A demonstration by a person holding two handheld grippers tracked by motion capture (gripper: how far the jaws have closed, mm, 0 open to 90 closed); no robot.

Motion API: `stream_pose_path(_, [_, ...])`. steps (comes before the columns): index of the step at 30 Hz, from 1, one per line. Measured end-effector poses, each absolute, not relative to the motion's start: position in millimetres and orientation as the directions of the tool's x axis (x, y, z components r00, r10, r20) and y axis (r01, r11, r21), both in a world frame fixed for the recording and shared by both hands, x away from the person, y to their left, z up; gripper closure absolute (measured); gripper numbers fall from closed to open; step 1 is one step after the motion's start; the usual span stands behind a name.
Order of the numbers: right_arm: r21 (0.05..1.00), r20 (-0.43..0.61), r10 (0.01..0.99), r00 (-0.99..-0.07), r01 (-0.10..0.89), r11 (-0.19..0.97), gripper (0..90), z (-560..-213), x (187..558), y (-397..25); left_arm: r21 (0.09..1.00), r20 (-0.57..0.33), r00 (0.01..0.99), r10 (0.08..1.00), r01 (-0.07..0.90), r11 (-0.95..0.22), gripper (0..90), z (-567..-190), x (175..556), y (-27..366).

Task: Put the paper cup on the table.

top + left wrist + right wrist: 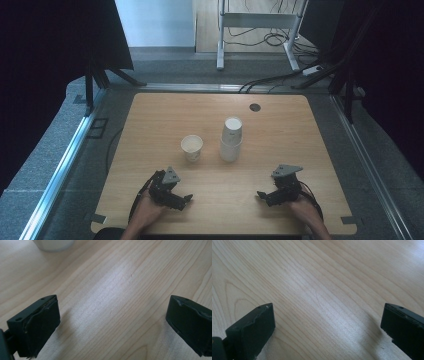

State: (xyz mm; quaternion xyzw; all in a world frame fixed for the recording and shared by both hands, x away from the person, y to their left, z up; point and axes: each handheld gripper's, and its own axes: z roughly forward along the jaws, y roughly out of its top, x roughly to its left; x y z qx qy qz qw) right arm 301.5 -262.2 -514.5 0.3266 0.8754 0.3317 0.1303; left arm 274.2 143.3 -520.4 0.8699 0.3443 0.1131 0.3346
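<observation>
A single white paper cup (192, 147) stands upright near the middle of the wooden table (150, 115). To its right stands a short stack of white paper cups (231, 139). My left gripper (181, 201) rests near the front edge, below the single cup, open with nothing between its jaws. My right gripper (264, 197) rests near the front edge at the right, open and empty too. In the left gripper view the jaws (112, 325) stand wide apart over bare wood, and a white cup base (53, 244) sits at the top edge. The right gripper view has its jaws (328, 327) spread over bare wood.
A dark round cable hole (255, 107) sits at the table's back right. Behind the table are a white desk frame (257, 30) and cables on the floor. Black stands flank the table at both sides.
</observation>
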Motion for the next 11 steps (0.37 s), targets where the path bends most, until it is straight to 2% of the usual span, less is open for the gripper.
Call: stream_pose_path(11, [0.695, 0.001, 0.671, -0.741, 0.483, 0.532, 0.0, -520.5, 301.2, -264.4, 0.663, -0.029, 0.733, 0.679, 0.523, -0.536, 0.0, -522.2, 273.6, 141.2])
